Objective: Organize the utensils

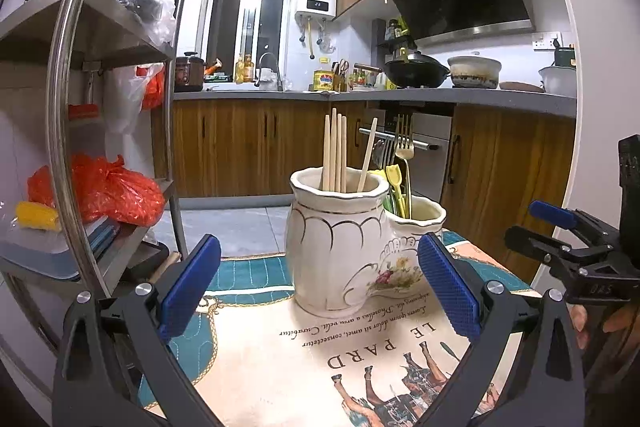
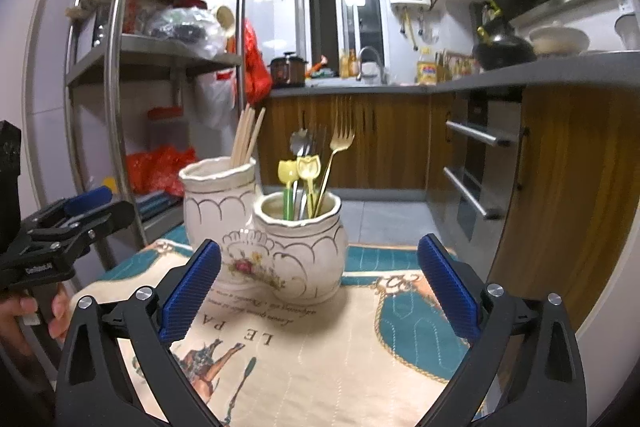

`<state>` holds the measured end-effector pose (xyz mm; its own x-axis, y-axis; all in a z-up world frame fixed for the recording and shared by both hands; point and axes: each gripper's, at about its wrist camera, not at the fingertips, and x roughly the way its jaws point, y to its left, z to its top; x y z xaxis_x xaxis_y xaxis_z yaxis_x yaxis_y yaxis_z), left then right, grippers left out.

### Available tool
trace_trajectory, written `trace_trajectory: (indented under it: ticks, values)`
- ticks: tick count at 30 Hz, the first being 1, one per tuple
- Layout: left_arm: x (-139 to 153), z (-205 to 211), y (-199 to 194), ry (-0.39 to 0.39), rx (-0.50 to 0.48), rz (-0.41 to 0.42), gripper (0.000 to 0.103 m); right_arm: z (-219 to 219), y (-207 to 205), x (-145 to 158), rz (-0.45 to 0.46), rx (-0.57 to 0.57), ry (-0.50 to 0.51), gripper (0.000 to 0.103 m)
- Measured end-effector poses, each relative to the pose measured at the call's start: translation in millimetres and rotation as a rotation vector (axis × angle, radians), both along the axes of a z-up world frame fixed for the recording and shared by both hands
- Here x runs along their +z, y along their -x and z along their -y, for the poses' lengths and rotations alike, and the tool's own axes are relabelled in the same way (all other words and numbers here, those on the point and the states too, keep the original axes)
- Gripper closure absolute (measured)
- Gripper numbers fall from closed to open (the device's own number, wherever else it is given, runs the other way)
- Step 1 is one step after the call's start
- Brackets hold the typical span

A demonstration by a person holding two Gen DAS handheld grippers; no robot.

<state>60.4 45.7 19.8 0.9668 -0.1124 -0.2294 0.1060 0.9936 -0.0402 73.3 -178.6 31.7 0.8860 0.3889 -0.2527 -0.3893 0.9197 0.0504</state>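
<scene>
A white double ceramic utensil holder (image 1: pixel 340 247) (image 2: pixel 264 239) stands on the printed table mat (image 1: pixel 304 359) (image 2: pixel 320 347). Its taller pot holds several wooden chopsticks (image 1: pixel 335 151) (image 2: pixel 246 137). Its shorter pot (image 2: pixel 300 243) holds a gold fork (image 2: pixel 340 143), metal spoons (image 2: pixel 301 143) and yellow tulip-topped utensils (image 2: pixel 298 171). My left gripper (image 1: pixel 318 283) is open and empty just before the holder. My right gripper (image 2: pixel 318 287) is open and empty, also just before it. Each gripper shows at the edge of the other's view, the right one (image 1: pixel 568 239) and the left one (image 2: pixel 80 215).
A steel shelf rack (image 1: pixel 76 99) (image 2: pixel 120 75) with red bags stands left of the table. Wooden cabinets and a grey counter (image 1: pixel 360 95) (image 2: pixel 440 83) with pots run behind and to the right. Tiled floor (image 1: pixel 240 227) lies beyond the mat.
</scene>
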Motion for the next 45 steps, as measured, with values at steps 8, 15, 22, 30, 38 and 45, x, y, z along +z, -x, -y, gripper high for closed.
trace_trajectory:
  ticks: [8, 15, 22, 30, 38, 45]
  values:
    - [-1.4, 3.2, -5.7, -0.021, 0.01, -0.025, 0.006, -3.7, -2.1, -1.6, -0.011, -0.017, 0.032, 0.005]
    - [-2.4, 5.0, -5.3, -0.03, 0.012, -0.02, 0.006, -2.9, -2.0, -1.7, -0.01, -0.017, 0.031, 0.005]
    - [-2.6, 4.4, -4.9, -0.031, 0.015, -0.018, 0.006, -3.0, -2.0, -1.6, -0.01, -0.017, 0.032, 0.005]
    - [-3.5, 3.7, -4.1, -0.031, 0.014, -0.027, 0.006, -2.9, -2.1, -1.7, -0.011, -0.018, 0.032, 0.005]
    - [-4.2, 3.3, -4.7, -0.03, 0.015, -0.033, 0.006, -2.4, -2.5, -3.2, -0.016, -0.025, 0.031, 0.005]
    - [-4.0, 3.3, -4.9, -0.029, 0.015, -0.035, 0.006, -1.6, -2.3, -3.8, -0.017, -0.028, 0.031, 0.005]
